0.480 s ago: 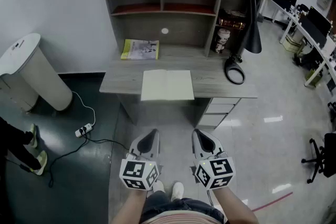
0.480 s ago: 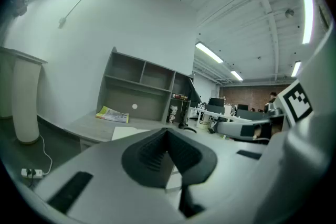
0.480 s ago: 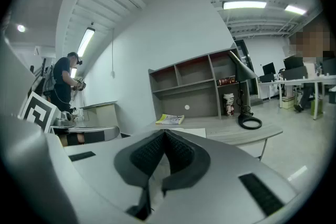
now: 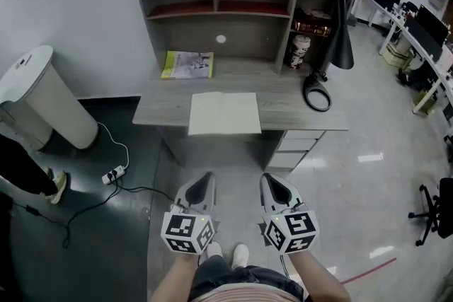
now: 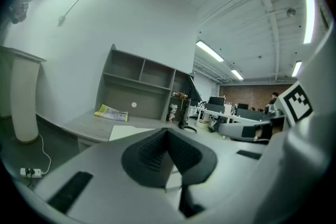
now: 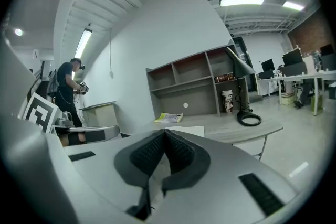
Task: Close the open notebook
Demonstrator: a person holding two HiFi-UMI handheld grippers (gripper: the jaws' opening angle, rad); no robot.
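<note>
The open notebook (image 4: 224,113) is seen lying flat at mid-frame on the tabletop (image 4: 159,112), well apart from both grippers; the left gripper (image 4: 201,187) and right gripper (image 4: 274,187) are held at lower centre, jaws pressed together on nothing; the notebook is judged light and floppy, best taken at an outer cover edge.

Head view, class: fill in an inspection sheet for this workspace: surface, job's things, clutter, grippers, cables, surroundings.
Surface: grey wooden desk with hutch shelves.
Job's things: open white notebook flat at the front edge.
Clutter: yellow-green magazine behind it; black desk lamp at right.
Grippers: left gripper and right gripper shut, empty, short of desk.
Cables: white power strip, black cable on floor.
Surroundings: white cylindrical bin at left.
</note>
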